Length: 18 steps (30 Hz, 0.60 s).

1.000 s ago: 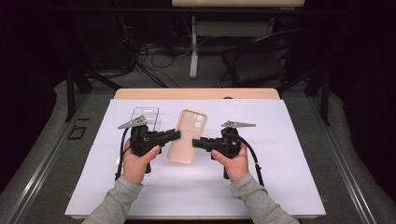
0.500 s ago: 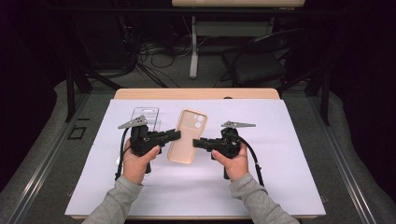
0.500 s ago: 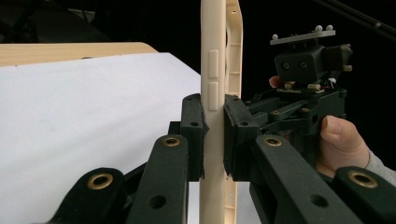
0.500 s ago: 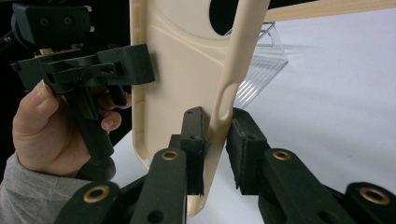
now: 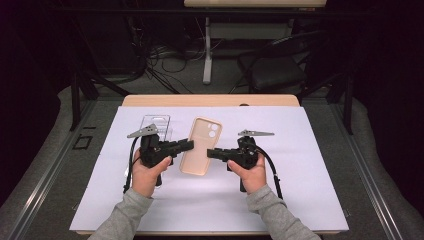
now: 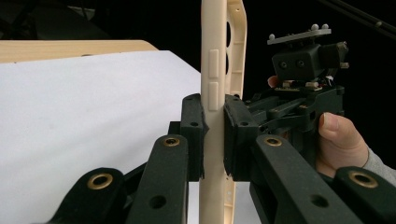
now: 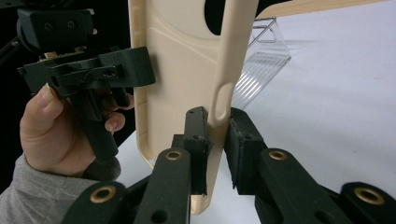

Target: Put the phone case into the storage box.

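A beige phone case (image 5: 200,145) is held off the white sheet between both grippers, its open inner side up in the high view. My left gripper (image 5: 189,145) is shut on the case's left long edge (image 6: 213,70), with both pads pressed on it near the side buttons. My right gripper (image 5: 210,152) grips the opposite long edge (image 7: 219,107). Its jaws have just been closing on that rim, and the pads now touch it on both sides. In the right gripper view, a hand holds the left gripper's body (image 7: 88,70) beyond the case.
A clear plastic blister pack (image 5: 155,125) lies on the white sheet (image 5: 300,190) behind the left gripper, also seen as a ribbed clear tray (image 7: 261,65). The wooden table edge (image 5: 210,100) runs along the far side. Cables and stands fill the dark floor beyond.
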Available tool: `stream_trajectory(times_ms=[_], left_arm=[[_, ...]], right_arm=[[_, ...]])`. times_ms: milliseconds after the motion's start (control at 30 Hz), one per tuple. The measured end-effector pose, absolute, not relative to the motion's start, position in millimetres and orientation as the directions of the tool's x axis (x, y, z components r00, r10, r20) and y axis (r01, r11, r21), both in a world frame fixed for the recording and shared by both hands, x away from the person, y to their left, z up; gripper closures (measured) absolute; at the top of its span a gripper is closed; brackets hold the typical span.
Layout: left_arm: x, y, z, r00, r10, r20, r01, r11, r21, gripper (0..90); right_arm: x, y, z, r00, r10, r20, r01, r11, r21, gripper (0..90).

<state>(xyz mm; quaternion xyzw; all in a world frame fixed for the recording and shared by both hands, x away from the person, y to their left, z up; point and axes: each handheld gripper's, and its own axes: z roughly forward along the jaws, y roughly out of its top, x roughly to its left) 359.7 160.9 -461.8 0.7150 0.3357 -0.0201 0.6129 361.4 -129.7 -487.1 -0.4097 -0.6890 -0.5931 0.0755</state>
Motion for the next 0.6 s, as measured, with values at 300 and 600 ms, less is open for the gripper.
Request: stream_trajectory(times_ms=[300, 600], left_arm=[[360.4, 161.0, -462.6, 0.773, 0.453, -0.443, 0.509, -0.027, 0.860, 80.3], [360.6, 161.2, -462.6, 0.773, 0.451, -0.445, 0.510, -0.026, 0.860, 80.3]], right_arm=[[362.1, -130.5, -487.7, -0.652, 0.469, 0.596, 0.658, -0.041, 0.752, 80.5], [362.0, -130.9, -488.2, -0.651, 0.464, 0.600, 0.660, -0.043, 0.750, 80.9]])
